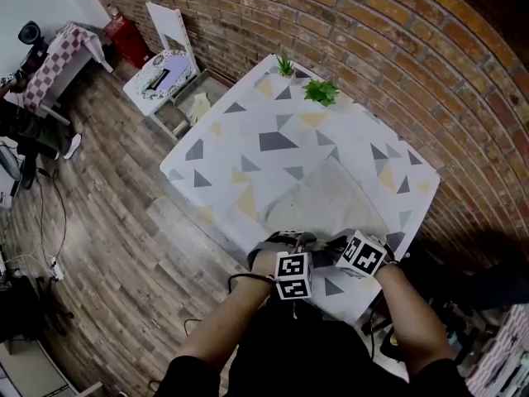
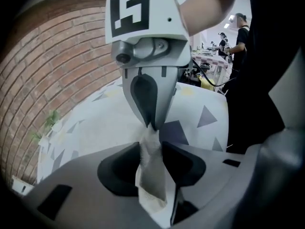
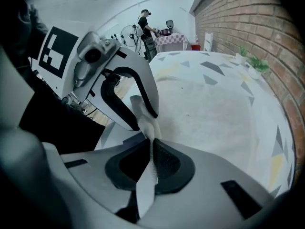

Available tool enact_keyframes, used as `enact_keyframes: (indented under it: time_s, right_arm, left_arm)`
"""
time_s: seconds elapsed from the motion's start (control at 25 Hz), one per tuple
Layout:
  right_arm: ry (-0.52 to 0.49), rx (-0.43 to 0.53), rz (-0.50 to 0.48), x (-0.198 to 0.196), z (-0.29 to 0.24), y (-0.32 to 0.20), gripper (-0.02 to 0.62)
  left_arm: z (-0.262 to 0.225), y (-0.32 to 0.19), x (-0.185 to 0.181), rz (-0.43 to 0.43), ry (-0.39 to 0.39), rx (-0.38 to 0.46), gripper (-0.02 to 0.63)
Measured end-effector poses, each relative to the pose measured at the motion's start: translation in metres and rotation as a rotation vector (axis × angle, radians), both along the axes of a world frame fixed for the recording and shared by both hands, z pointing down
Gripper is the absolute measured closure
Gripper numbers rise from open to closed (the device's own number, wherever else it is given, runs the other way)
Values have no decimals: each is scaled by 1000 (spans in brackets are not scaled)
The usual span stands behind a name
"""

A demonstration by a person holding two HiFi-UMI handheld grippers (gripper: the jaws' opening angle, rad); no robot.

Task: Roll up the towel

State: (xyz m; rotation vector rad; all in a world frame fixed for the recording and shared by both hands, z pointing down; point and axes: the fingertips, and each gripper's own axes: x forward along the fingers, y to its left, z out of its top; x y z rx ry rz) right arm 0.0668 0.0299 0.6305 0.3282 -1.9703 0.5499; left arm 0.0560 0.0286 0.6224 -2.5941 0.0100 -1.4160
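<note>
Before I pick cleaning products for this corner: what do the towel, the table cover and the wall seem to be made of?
Towel: soft woven cloth, matte off-white; it creases and bunches limply.
Table cover: thin printed fabric or vinyl, I can't tell which; triangle print, edges drape down.
Wall: rough red brick, pale mortar lines.

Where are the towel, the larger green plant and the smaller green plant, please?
towel [image 1: 335,198], head view, its flat middle part.
larger green plant [image 1: 321,92], head view, its leaves.
smaller green plant [image 1: 285,64], head view, its leaves.
</note>
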Motion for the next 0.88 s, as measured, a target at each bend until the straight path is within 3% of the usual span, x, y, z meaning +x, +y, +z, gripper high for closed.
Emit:
enact_keyframes:
  time_s: [0.12,0.24,0.48,0.6,0.72,0.88]
  right_arm:
    - [5,-37,2,2,3,9,560]
    - [4,-59,8,-1,4,15,560]
    - [1,-70,-7,0,4,12,556]
    - [14,-23,-15,2,-1,2,517]
    - [39,96,-13,9,-14,-14,431]
    - [-6,205,-2,3,-38,-19,439]
  left_arm:
    - [1,11,-3,55,-1,-18,455]
    - [6,17,-6,89,-11,-52,520]
    - [6,16,-7,76,-16,-176,547]
    - [6,6,-5,33,-11,-250,551]
    - [6,-6,-2,-17,-11,-326,551]
    - [8,-19,1,-66,-24,-416,552]
